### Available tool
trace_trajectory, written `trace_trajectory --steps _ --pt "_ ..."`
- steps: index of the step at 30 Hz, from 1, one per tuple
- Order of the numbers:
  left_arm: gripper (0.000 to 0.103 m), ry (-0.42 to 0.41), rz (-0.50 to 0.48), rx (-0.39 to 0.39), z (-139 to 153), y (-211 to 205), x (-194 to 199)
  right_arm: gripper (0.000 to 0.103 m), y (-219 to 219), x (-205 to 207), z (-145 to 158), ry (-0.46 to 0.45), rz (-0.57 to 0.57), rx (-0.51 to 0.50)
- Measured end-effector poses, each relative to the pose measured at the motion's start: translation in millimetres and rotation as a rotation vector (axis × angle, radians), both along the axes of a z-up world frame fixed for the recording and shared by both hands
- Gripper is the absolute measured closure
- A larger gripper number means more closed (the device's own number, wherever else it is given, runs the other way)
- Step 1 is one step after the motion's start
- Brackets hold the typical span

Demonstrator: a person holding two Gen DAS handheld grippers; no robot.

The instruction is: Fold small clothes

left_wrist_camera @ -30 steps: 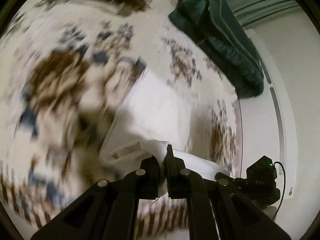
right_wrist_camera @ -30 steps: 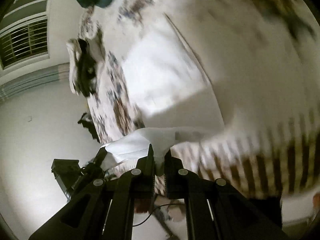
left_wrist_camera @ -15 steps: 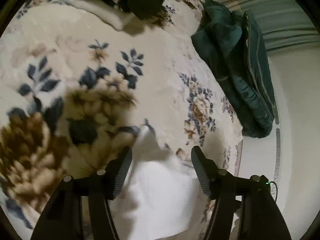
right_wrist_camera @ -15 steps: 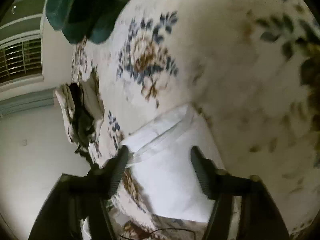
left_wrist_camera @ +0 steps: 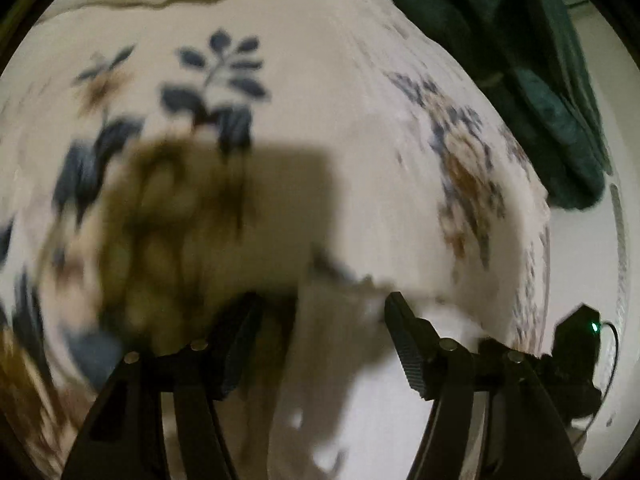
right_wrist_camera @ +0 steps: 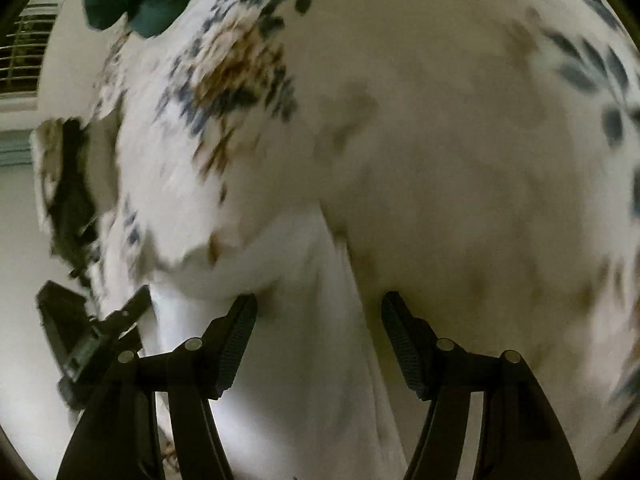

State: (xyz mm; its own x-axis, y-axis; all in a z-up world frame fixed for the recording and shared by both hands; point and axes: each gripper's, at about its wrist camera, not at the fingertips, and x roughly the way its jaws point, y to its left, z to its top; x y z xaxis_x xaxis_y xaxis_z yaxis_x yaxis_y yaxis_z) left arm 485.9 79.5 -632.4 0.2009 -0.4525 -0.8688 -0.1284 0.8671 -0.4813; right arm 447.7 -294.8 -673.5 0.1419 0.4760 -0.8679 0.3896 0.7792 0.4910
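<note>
Left gripper (left_wrist_camera: 322, 306) and right gripper (right_wrist_camera: 318, 306) gape empty over white garment (right_wrist_camera: 304, 320) on floral bedspread (right_wrist_camera: 460, 140).

left tongs (left_wrist_camera: 323, 312) black, ribbed pads | right tongs (right_wrist_camera: 319, 312) black, silver screws

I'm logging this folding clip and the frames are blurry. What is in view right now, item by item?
white garment: one, white, lying on the bedspread under both grippers
floral bedspread: one, cream with blue and brown flowers, fills both views
teal bedding: one bundle, dark teal, far edge of the bed
dark and pale clothes pile: one heap, black and cream, bed's edge in the right wrist view
window blind: one, pale, wall
left gripper: black, open over the garment
right gripper: black, open over the garment
</note>
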Motion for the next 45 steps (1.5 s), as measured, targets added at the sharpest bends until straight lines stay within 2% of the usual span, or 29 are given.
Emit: trace_trajectory --steps 4,7,10,11,12,13,14,15,19,22,23,24,25,26,27,30,33,36,40,42,43,44,45 --pt "0.042 -0.024 0.056 -0.021 15 14 13 0.037 -15 12 16 -0.033 -0.064 -0.005" --pt "0.042 -0.033 0.047 -0.036 28 21 -2 0.037 -21 5 19 -0.023 -0.058 0.072" --pt "0.042 -0.001 0.014 -0.076 27 19 -22 0.039 -22 -2 11 0.024 -0.035 0.163" --pt "0.042 0.01 0.006 -0.088 24 17 -24 0.062 -20 -3 6 0.034 -0.032 0.173" --pt "0.044 0.011 -0.002 -0.101 21 12 -27 0.077 -19 -2 4 0.035 -0.031 0.169" --pt "0.047 0.002 -0.008 -0.103 19 5 -28 0.09 -20 -3 3 0.03 -0.035 0.145" --pt "0.081 -0.01 -0.013 -0.102 19 1 -29 0.094 -20 -4 6 0.004 -0.047 0.124" --pt "0.099 -0.006 -0.024 -0.086 17 -5 -26 0.096 -21 -5 9 -0.013 -0.058 0.113" --pt "0.099 -0.029 -0.002 -0.077 16 -6 -12 0.098 -33 -5 11 -0.015 -0.12 0.081" --pt "0.097 0.019 -0.004 -0.09 10 -2 -6 0.096 -32 2 1 0.051 -0.094 0.099" --pt "0.093 0.023 -0.007 -0.102 13 2 -8 0.088 -33 3 3 0.058 -0.088 0.115" --pt "0.079 0.023 -0.012 -0.099 16 4 -11 0.079 -34 2 6 0.059 -0.075 0.134" --pt "0.069 0.021 -0.018 -0.107 20 8 -18 0.053 -35 0 9 0.057 -0.061 0.154" --pt "0.046 0.016 -0.02 -0.143 23 12 -27 0.038 -39 -6 13 0.051 -0.054 0.186" --pt "0.035 0.015 -0.014 -0.171 25 16 -37 0.037 -42 -13 15 0.05 -0.046 0.216" --pt "0.035 0.059 -0.023 -0.254 21 20 -71 0.037 -45 -39 7 0.099 -0.001 0.286" --pt "0.035 0.111 -0.031 -0.306 4 15 -95 0.037 -37 -64 -15 0.16 0.04 0.332" --pt "0.035 0.143 -0.021 -0.349 -13 5 -103 0.037 -24 -80 -41 0.191 0.042 0.439" --pt "0.035 0.131 0.013 -0.372 -20 -3 -99 0.036 -6 -83 -58 0.164 0.003 0.556" --pt "0.041 0.1 0.017 -0.373 -14 -6 -98 0.041 4 -82 -58 0.145 0.017 0.563" --pt "0.05 0.089 0.011 -0.356 -10 -7 -98 0.061 9 -82 -57 0.142 0.028 0.561" --pt "0.078 0.083 -0.005 -0.335 -5 -9 -99 0.082 14 -80 -55 0.143 0.05 0.552" --pt "0.086 0.077 -0.012 -0.325 -1 -10 -99 0.085 17 -79 -52 0.137 0.061 0.537"
